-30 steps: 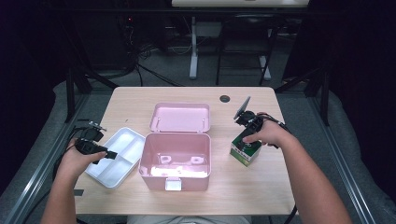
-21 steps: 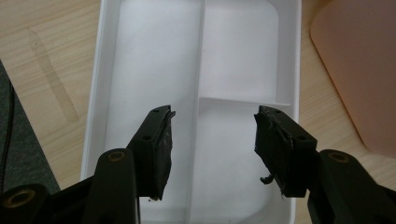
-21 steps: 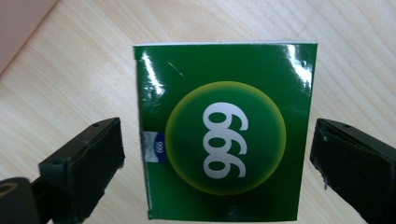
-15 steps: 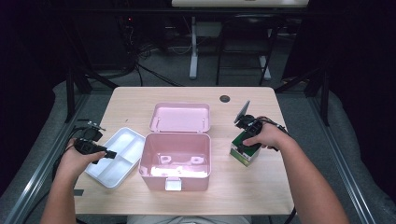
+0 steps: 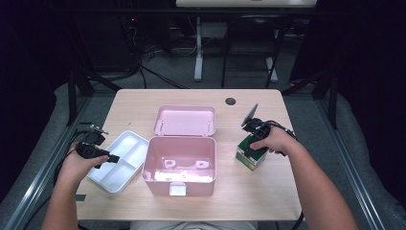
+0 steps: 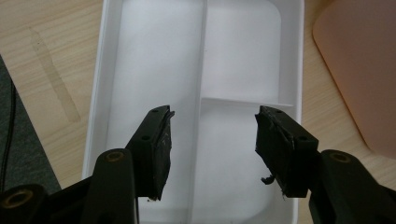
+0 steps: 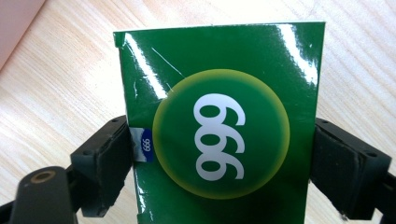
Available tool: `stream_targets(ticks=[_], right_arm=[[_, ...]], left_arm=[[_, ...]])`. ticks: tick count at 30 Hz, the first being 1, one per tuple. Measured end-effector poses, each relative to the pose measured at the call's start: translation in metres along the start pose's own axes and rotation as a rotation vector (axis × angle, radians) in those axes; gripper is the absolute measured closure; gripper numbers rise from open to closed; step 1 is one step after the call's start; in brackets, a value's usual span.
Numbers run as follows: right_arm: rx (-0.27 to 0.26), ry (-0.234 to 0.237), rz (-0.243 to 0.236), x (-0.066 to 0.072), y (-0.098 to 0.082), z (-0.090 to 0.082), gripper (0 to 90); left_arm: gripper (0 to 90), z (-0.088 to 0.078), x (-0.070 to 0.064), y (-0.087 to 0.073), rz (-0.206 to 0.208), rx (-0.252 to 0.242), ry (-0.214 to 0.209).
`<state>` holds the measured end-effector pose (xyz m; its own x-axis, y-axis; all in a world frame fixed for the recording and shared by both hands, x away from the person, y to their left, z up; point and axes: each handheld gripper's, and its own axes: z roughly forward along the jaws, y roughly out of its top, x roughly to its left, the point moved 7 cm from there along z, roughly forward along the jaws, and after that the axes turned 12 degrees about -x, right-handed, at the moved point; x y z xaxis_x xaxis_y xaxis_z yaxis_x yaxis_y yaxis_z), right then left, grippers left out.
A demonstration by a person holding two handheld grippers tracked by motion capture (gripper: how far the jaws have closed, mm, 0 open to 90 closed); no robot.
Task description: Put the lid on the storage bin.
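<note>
Two tongs are seen: the right tongs (image 7: 219,154) are closed on the green box (image 7: 219,116), at 3 o'clock of the pink case (image 5: 179,165); the left tongs (image 6: 210,140) are held open over the white tray (image 6: 289,56) on the surface (image 5: 258,191).

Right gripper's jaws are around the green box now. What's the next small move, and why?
Probably lift the green box straight up a little. In the right gripper view, the right gripper has a jaw against each side of it, and it sits on the table beside the open pink case. A short lift would test the grip.
</note>
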<state>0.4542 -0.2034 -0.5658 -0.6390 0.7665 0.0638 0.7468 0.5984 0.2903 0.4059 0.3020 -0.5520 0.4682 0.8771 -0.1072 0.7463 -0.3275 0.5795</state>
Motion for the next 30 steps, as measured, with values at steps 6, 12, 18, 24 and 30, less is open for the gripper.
stream_targets(ticks=[6, 12, 18, 24, 30], right_arm=[[0.005, 0.001, -0.006, 0.003, 0.002, -0.002, 15.1], [0.0, 0.018, -0.014, 0.008, 0.004, -0.006, 15.3], [-0.011, 0.019, -0.039, 0.011, 0.006, -0.016, 15.5], [-0.016, 0.027, -0.09, 0.018, 0.011, -0.033, 15.6], [-0.045, 0.03, -0.143, 0.026, 0.021, -0.054, 15.6]], left_arm=[[45.5, 0.0, 0.0, 0.0, -0.002, -0.003, 0.004], [45.5, -0.001, 0.0, 0.0, -0.003, -0.003, 0.003], [45.5, -0.001, 0.0, 0.0, -0.001, -0.008, 0.002], [45.5, -0.002, -0.001, 0.0, 0.0, -0.009, 0.0], [45.5, -0.002, 0.0, 0.0, -0.003, -0.013, 0.0]])
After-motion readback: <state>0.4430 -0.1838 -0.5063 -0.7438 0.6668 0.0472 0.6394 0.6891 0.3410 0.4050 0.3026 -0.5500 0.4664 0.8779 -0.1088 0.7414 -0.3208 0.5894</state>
